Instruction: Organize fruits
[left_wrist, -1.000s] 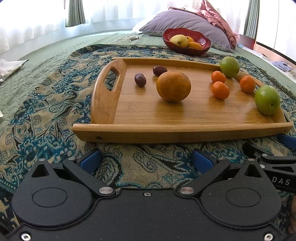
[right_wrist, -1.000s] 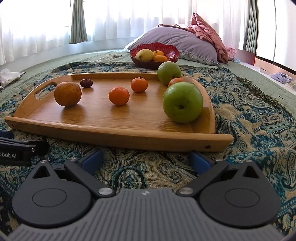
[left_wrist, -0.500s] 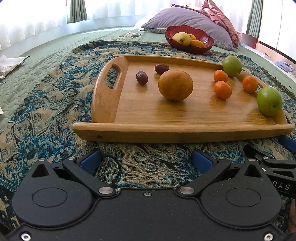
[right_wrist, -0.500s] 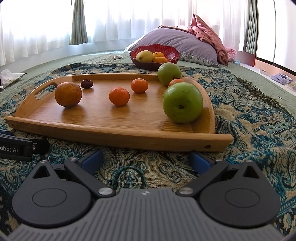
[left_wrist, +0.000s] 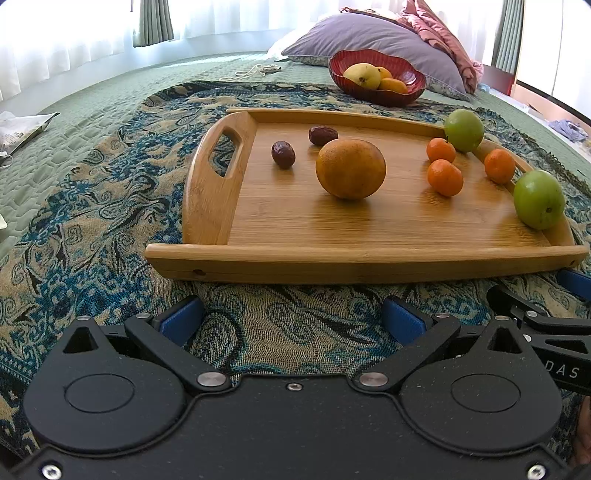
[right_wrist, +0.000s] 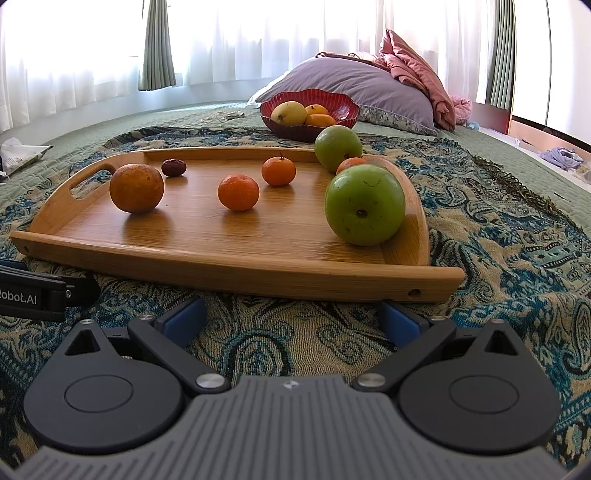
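Grippers, left (left_wrist: 291, 321) and right (right_wrist: 291, 321), fingers spread wide, empty, before tray (left_wrist: 369, 264).

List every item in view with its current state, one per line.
left gripper: open, empty
right gripper: open, empty
wooden tray: flat on patterned cloth, holds loose fruit
large orange: resting on tray
green apples: against tray's right end
red bowl: upright, holds fruit

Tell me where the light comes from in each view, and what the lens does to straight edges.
Left wrist view: daylight from the curtained windows behind; the big orange casts a soft sheen on the tray, whose front rim bows. Right wrist view: the curtains blow out to white, the near green apple shows dull glare, and the tray rim curves too.
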